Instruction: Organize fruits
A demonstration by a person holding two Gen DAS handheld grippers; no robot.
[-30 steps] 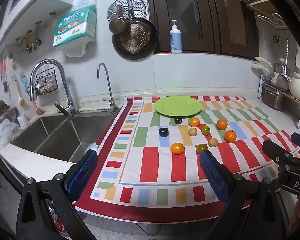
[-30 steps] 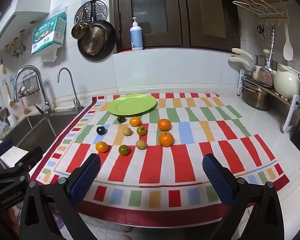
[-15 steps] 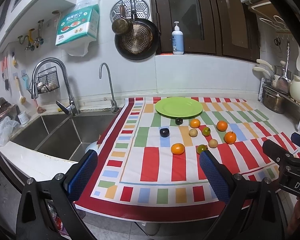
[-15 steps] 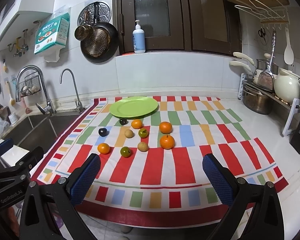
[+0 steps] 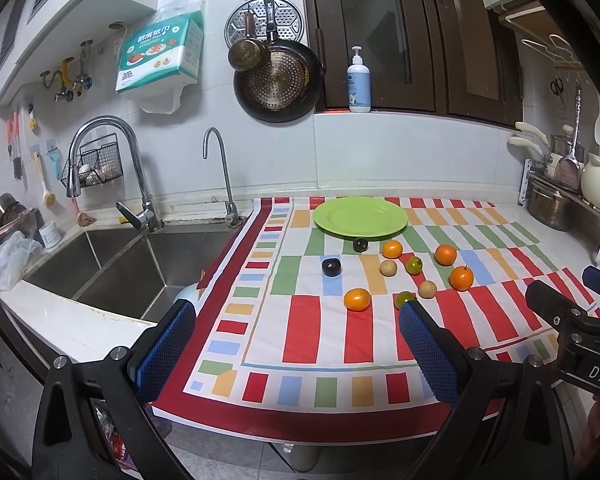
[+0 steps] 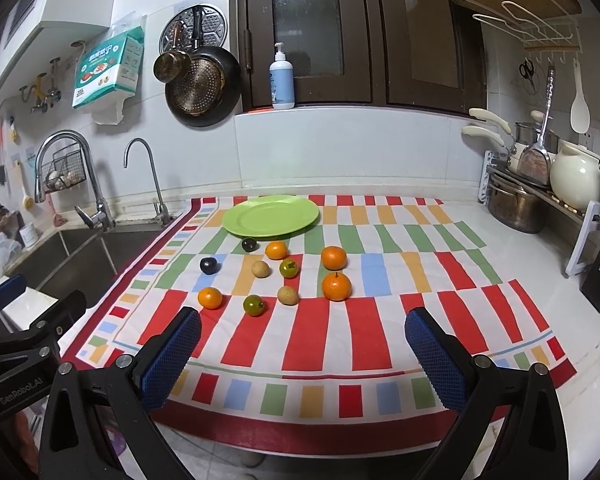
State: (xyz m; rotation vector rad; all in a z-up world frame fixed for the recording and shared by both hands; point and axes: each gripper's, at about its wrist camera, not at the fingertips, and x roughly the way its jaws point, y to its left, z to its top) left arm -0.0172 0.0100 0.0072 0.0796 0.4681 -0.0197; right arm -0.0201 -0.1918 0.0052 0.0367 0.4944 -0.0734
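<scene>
Well, I hold my left gripper [image 5: 296, 344] and right gripper [image 6: 302, 354] wide apart, empty, near the cloth's [image 6: 340, 340] front edge. Nine fruits [image 6: 336, 286] lie scattered before the bare green plate [image 6: 272, 216].

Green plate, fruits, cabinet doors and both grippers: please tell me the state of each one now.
Green plate: empty, on the striped cloth.
Fruits: loose on the cloth, none on the plate.
Left gripper: open, holding nothing.
Right gripper: open, holding nothing.
Cabinet doors: closed.
</scene>
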